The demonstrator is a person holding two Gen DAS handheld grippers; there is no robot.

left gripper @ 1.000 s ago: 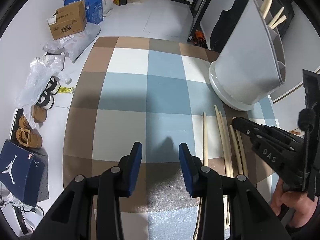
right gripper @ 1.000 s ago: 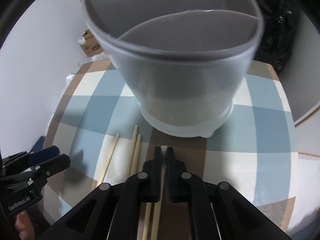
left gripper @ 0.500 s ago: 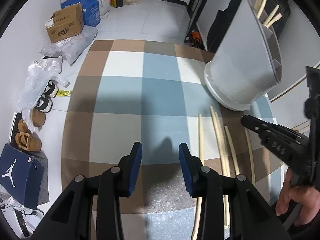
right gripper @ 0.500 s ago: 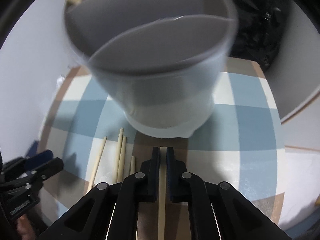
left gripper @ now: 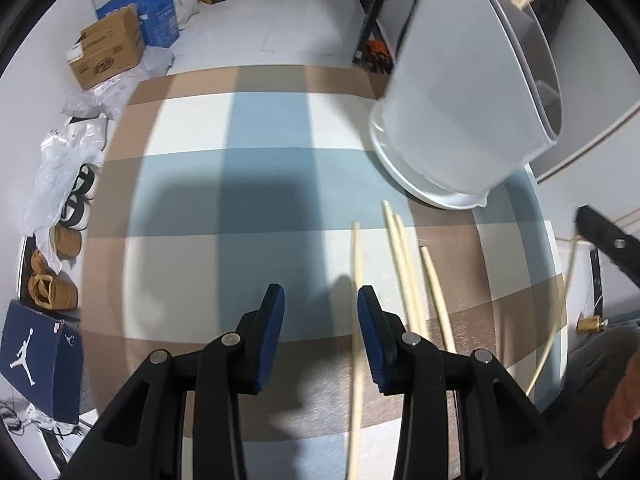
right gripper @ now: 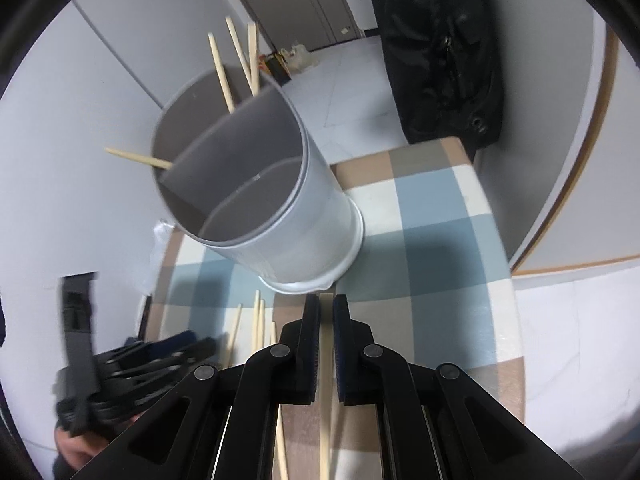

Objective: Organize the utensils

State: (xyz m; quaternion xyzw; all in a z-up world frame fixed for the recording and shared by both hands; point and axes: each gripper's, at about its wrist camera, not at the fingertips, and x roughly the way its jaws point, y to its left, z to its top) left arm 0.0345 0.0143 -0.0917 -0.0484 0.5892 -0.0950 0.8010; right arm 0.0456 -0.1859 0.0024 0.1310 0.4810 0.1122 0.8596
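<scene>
A grey divided utensil holder (right gripper: 256,200) stands on the checked tablecloth, with several wooden chopsticks (right gripper: 240,60) in its far compartment. It also shows in the left wrist view (left gripper: 472,112). My right gripper (right gripper: 326,312) is shut on one wooden chopstick (right gripper: 325,380), lifted above the table and short of the holder's base. This chopstick shows at the right in the left wrist view (left gripper: 556,320). My left gripper (left gripper: 320,312) is open and empty above the table. Several loose chopsticks (left gripper: 404,268) lie on the cloth just right of it.
The round table (left gripper: 240,200) has a blue, brown and white checked cloth. On the floor at the left are cardboard boxes (left gripper: 108,52), plastic bags, shoes (left gripper: 60,240) and a blue shoe box (left gripper: 36,356). A black bag (right gripper: 440,48) hangs behind the table.
My right gripper has risen and pulled back from the holder with the chopstick in it. The left gripper has moved slightly closer to the holder and stays open.
</scene>
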